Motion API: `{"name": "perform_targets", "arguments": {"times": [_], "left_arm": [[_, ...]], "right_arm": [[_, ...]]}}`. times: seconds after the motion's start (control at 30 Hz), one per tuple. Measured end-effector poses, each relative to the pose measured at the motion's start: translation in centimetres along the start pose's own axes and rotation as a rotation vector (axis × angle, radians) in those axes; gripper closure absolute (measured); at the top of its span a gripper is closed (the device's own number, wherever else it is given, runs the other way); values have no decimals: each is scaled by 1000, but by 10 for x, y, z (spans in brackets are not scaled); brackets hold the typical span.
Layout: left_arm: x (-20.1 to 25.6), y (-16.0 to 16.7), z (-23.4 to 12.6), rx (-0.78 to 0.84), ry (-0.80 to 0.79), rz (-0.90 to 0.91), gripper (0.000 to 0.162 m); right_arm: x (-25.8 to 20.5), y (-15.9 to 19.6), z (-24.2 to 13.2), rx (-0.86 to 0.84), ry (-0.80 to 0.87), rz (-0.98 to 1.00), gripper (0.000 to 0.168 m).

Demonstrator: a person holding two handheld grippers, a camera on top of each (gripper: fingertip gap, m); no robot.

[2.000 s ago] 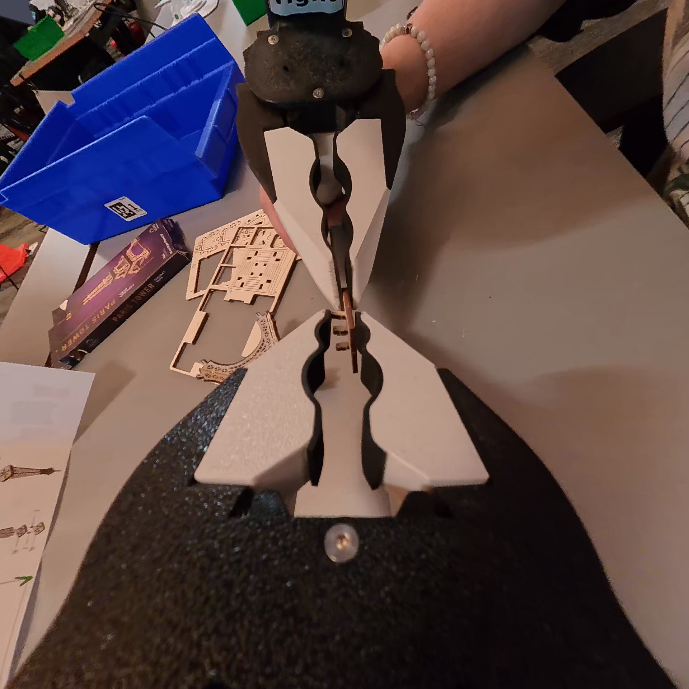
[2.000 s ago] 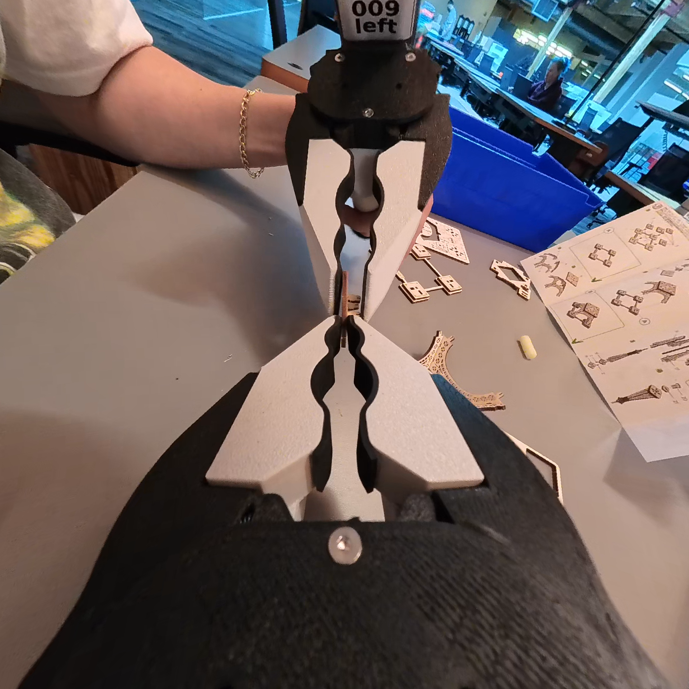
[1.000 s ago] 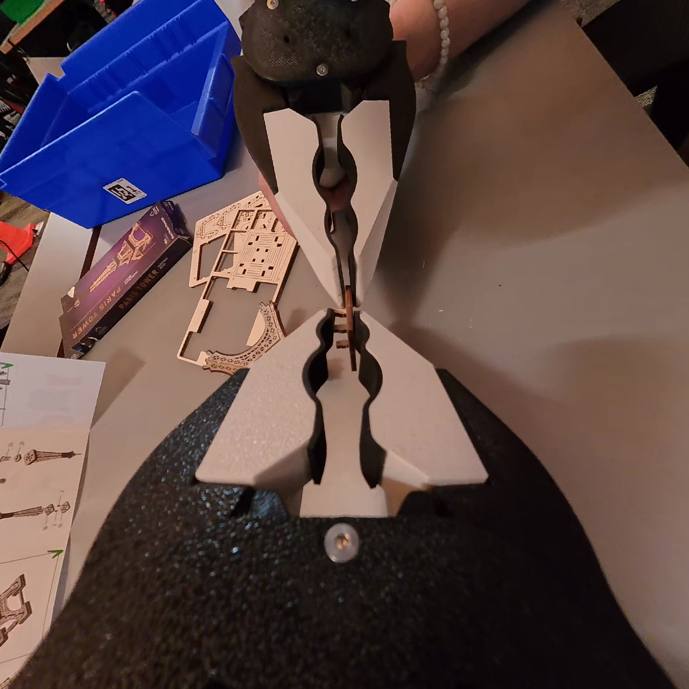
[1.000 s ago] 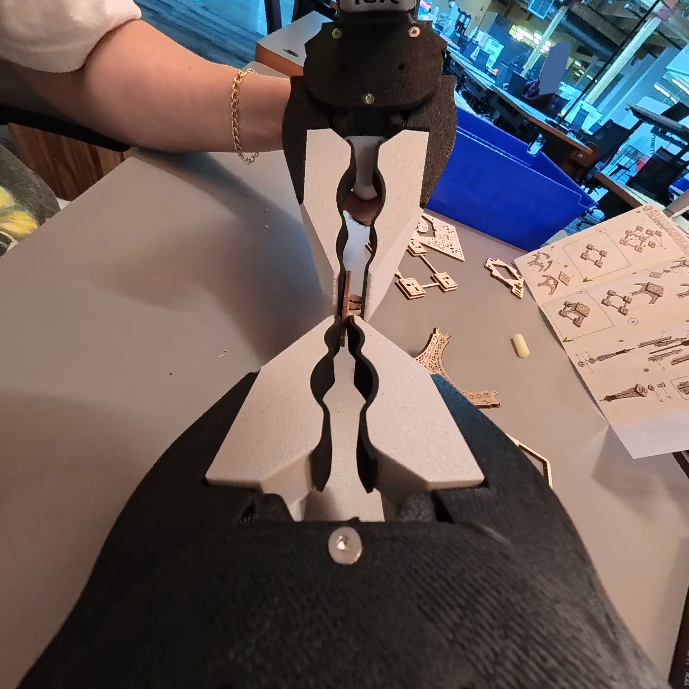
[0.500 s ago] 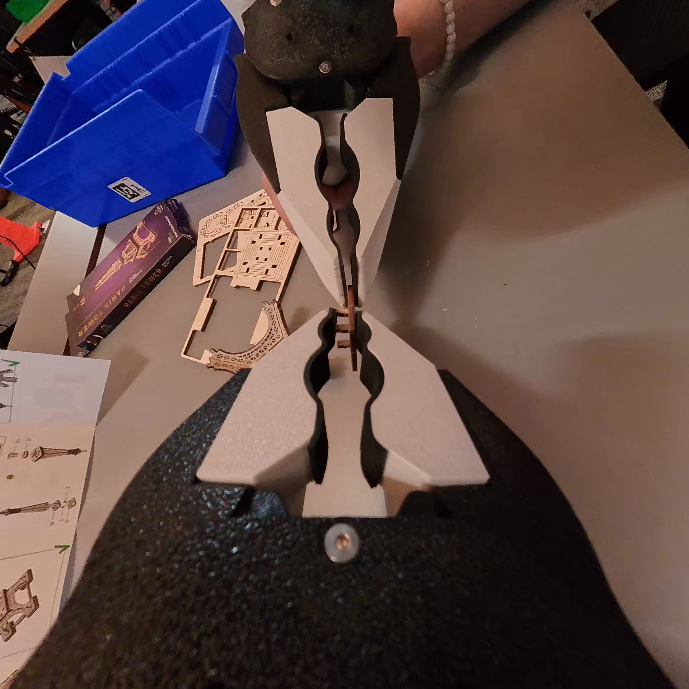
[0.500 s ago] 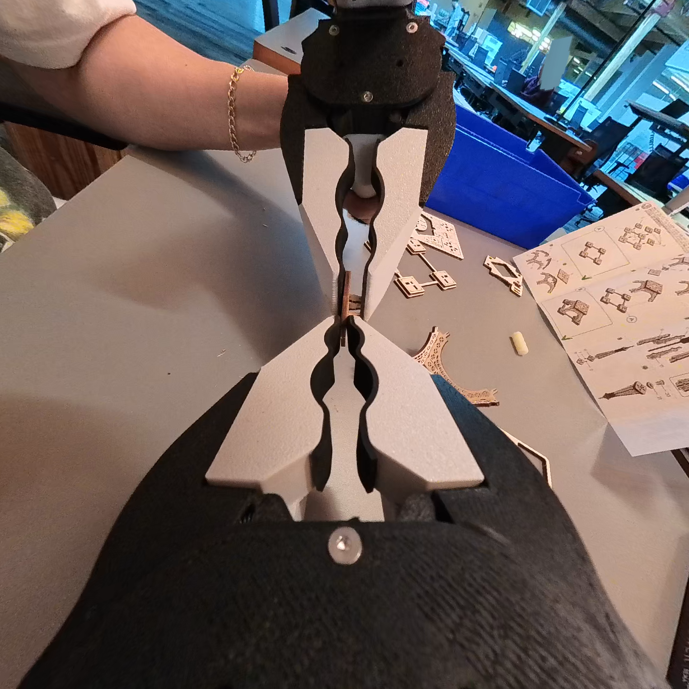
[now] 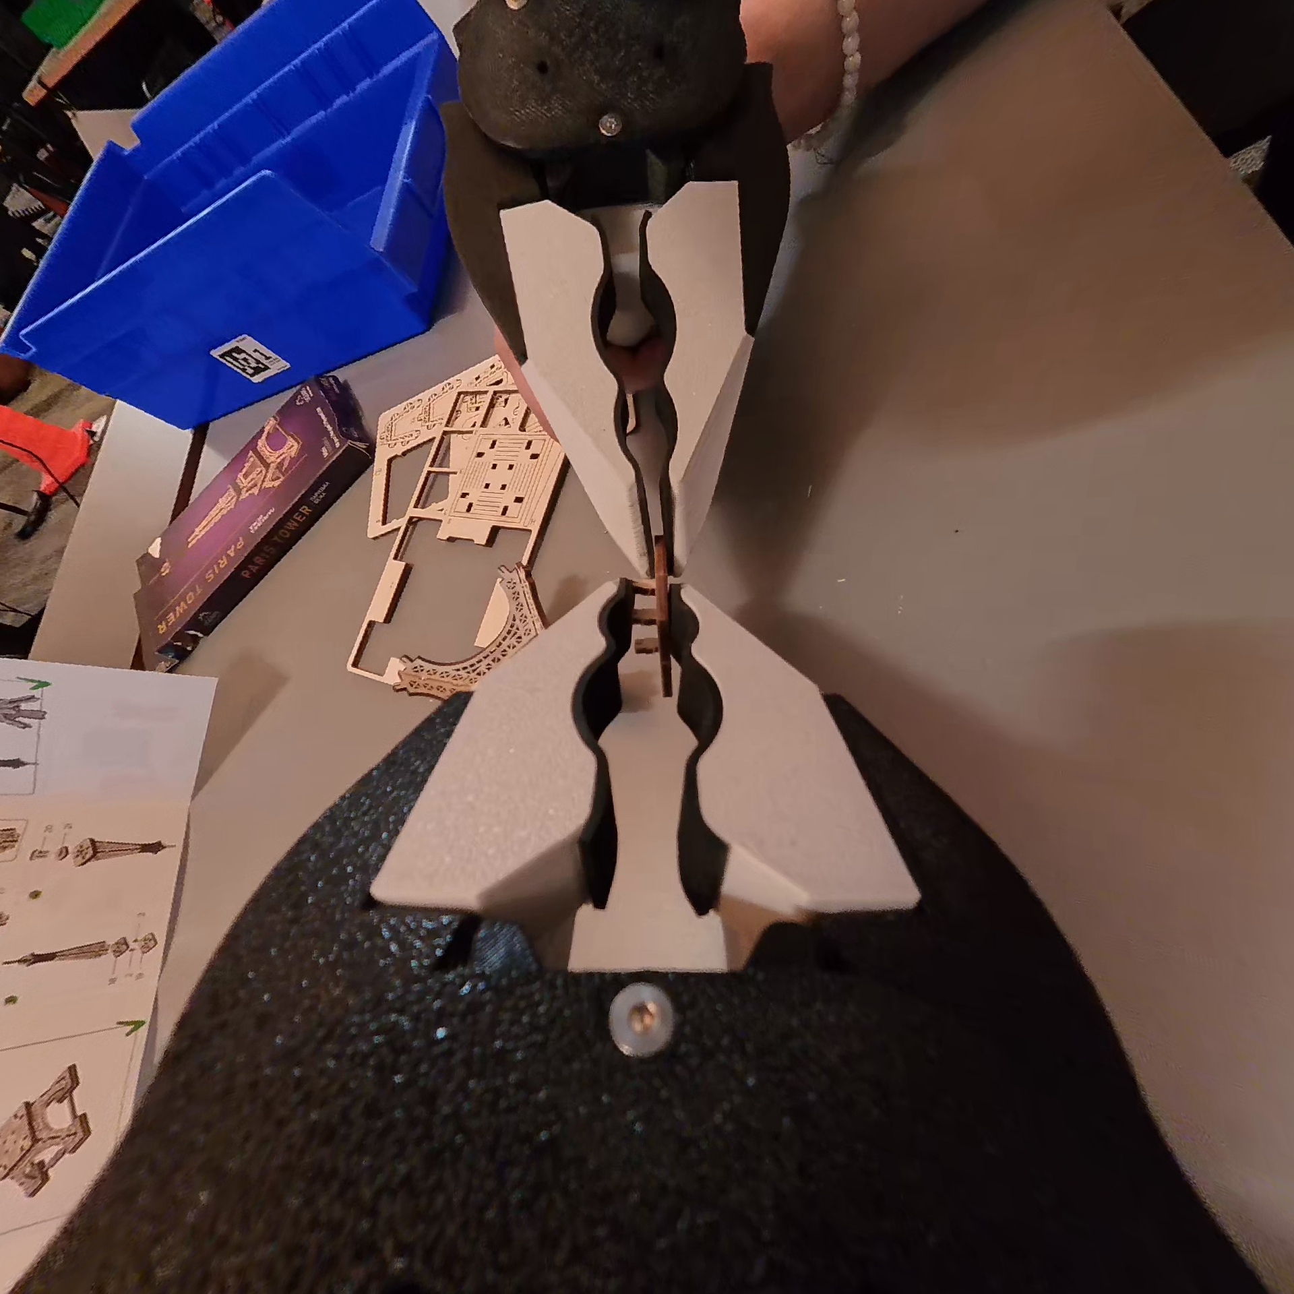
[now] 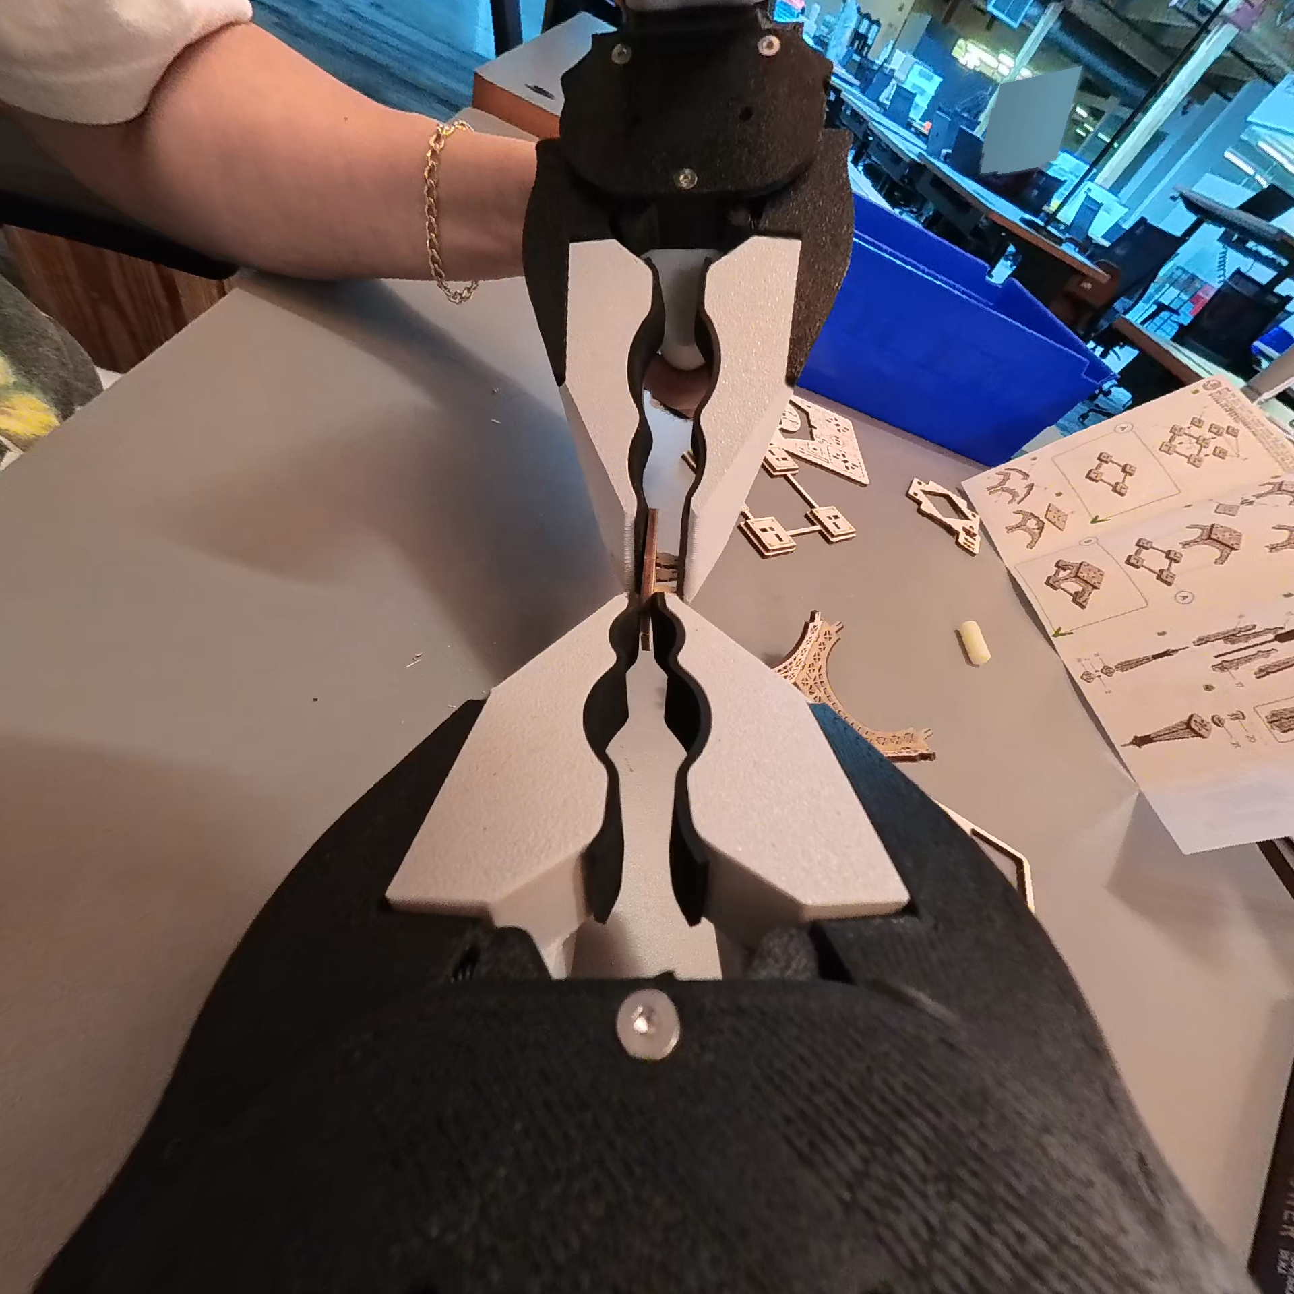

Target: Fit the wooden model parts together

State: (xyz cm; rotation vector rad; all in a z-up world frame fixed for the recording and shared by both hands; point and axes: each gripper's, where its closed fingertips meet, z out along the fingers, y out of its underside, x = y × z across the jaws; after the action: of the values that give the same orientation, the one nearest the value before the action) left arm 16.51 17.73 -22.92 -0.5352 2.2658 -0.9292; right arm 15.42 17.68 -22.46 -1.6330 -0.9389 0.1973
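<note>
My two grippers meet tip to tip above the grey table (image 7: 980,490). A thin wooden plate (image 7: 663,630), seen edge-on, runs between them. A small notched wooden piece (image 7: 644,617) sits against its side. My left gripper (image 7: 648,595) is shut on the plate and the notched piece. My right gripper (image 8: 648,609) is shut on the plate's other end (image 8: 652,553). The right gripper (image 7: 658,553) comes in from the top of the left wrist view. The left gripper (image 8: 657,585) comes in from the top of the right wrist view. How the joint sits is hidden by the fingers.
A blue bin (image 7: 231,280) and a purple box (image 7: 252,518) stand at the table's side. A cut-out wooden sheet (image 7: 462,490), an arch piece (image 8: 833,693), loose wooden parts (image 8: 798,532), a small cream peg (image 8: 975,641) and an instruction sheet (image 8: 1155,595) lie nearby. A forearm (image 8: 315,175) rests behind.
Both grippers stay tip to tip on the wooden parts. The opposite gripper has shifted only slightly in each view.
</note>
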Motion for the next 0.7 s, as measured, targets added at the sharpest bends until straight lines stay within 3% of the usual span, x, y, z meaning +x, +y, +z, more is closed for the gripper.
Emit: {"name": "perform_targets", "arguments": {"times": [0.2,0.4,0.7], "left_arm": [[-4,-5,-2,45,-48,43,154],[-13,-12,-9,82,-126,86,133],[-19,-19,-24,105,-185,145,150]], "right_arm": [[5,-4,-2,32,36,-6,168],[8,-6,-3,26,129,-201,168],[22,-18,-14,83,248,-277,168]]}}
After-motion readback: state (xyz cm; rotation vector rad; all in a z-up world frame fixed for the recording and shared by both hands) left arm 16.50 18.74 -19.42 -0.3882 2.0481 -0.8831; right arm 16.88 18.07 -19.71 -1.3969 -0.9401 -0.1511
